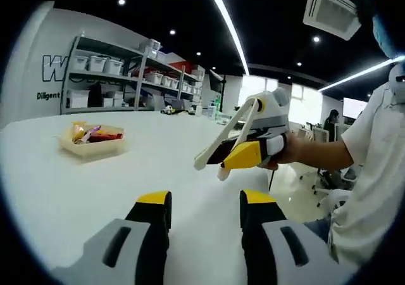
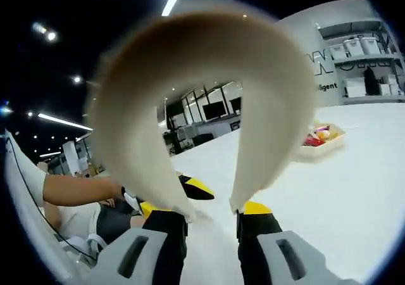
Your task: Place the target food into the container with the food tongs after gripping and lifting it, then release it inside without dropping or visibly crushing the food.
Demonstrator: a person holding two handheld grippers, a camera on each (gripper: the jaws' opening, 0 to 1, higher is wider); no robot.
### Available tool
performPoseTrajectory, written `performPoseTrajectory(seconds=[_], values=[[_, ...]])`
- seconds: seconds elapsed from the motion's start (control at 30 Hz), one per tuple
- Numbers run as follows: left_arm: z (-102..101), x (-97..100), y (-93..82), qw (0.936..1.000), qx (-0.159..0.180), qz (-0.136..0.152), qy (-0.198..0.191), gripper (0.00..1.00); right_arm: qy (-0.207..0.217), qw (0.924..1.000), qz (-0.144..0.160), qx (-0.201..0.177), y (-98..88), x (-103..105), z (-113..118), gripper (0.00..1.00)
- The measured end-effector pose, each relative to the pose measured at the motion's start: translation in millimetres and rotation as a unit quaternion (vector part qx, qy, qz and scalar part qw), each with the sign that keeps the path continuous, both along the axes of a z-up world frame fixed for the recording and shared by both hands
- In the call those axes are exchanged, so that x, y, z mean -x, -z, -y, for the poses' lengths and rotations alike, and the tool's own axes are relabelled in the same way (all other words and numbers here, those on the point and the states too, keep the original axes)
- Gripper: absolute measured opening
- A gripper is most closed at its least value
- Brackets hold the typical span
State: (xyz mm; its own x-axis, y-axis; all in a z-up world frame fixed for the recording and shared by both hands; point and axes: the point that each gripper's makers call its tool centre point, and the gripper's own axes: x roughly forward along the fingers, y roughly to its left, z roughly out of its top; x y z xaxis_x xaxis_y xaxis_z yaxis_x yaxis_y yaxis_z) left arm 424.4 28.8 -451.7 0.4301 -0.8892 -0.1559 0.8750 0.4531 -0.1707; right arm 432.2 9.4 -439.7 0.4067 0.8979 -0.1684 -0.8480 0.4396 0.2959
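Well apart from the snack tray [image 1: 95,148] on the table [image 1: 158,171], the right tongs [image 2: 205,218] clamp cream food tongs [image 2: 202,44], ready to reach. The left tongs [image 1: 205,212] gape empty.

My right gripper [image 2: 209,218] clamps matt cream plastic tongs [image 2: 190,107]. Gripper bodies read as smooth grey plastic with yellow tips. The table [image 1: 95,190] is smooth, faintly glossy white. The tray [image 1: 92,147], left of frame, looks like translucent plastic holding shiny wrappers.
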Motion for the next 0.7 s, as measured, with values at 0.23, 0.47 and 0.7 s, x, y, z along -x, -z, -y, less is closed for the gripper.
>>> performPoseTrajectory(seconds=[0.23, 0.47, 0.7], values=[[10.8, 11.0, -13.5, 0.9989, 0.032, -0.003, 0.034, 0.32, -0.025, 0.9995, 0.003, -0.021, -5.1, 10.7, -4.8, 0.25], [15.2, 20.3, -14.3, 0.9973, 0.042, -0.013, 0.06, 0.14, -0.042, 0.9985, 0.001, -0.036, -9.7, 17.3, -8.4, 0.25], [16.9, 32.5, -21.1, 0.994, 0.058, -0.02, 0.091, 0.06, -0.067, 0.996, -0.014, -0.057, -12.8, 25.4, -15.6, 0.25]])
